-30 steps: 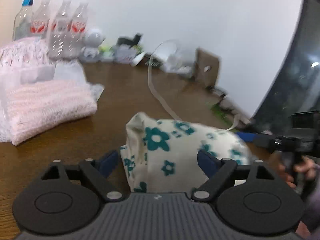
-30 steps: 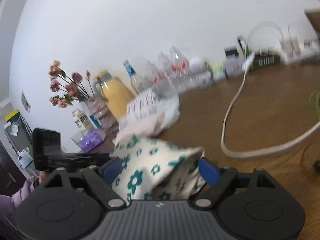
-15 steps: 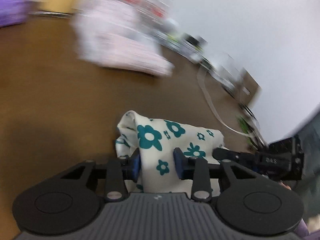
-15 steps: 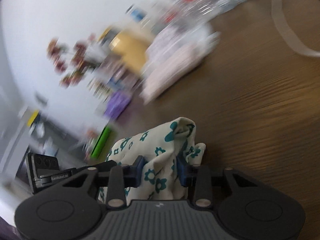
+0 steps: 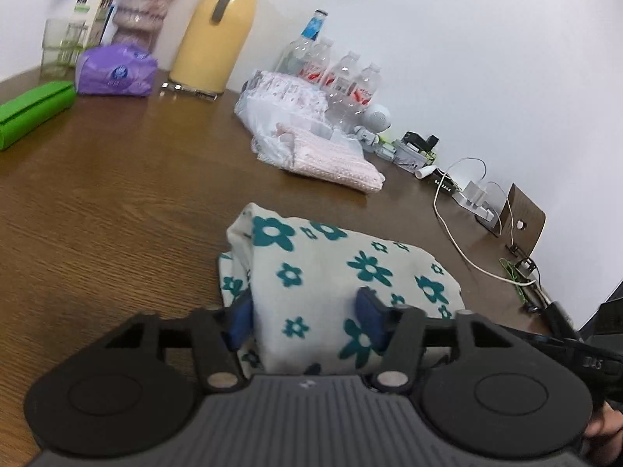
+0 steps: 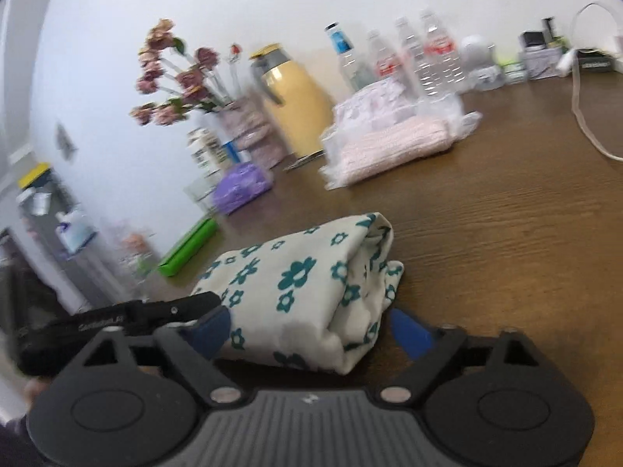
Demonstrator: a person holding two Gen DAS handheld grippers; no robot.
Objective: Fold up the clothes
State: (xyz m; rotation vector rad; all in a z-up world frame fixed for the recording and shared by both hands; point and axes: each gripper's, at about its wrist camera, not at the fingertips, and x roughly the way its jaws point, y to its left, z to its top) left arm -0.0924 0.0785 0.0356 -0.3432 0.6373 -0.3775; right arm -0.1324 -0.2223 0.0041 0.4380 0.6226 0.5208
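Note:
A folded white cloth with teal flowers lies as a compact bundle on the brown table. My left gripper straddles its near end. Its jaws are opening, and the blue pads rest loosely at the fabric without squeezing it. From the other side, my right gripper straddles the same cloth. Its jaws are opening too, with a small gap at the right pad. Each view shows the other gripper at its edge: the right gripper, the left gripper.
Beyond the cloth a pink folded towel in a plastic bag lies beside water bottles. A yellow flask, purple tissue pack, green case and flower vase stand at the back left. White cables trail right.
Both grippers closed on the floral cloth, swept sideways with it, and now their jaws have widened again. The views have swung, so the flask and green case now show.

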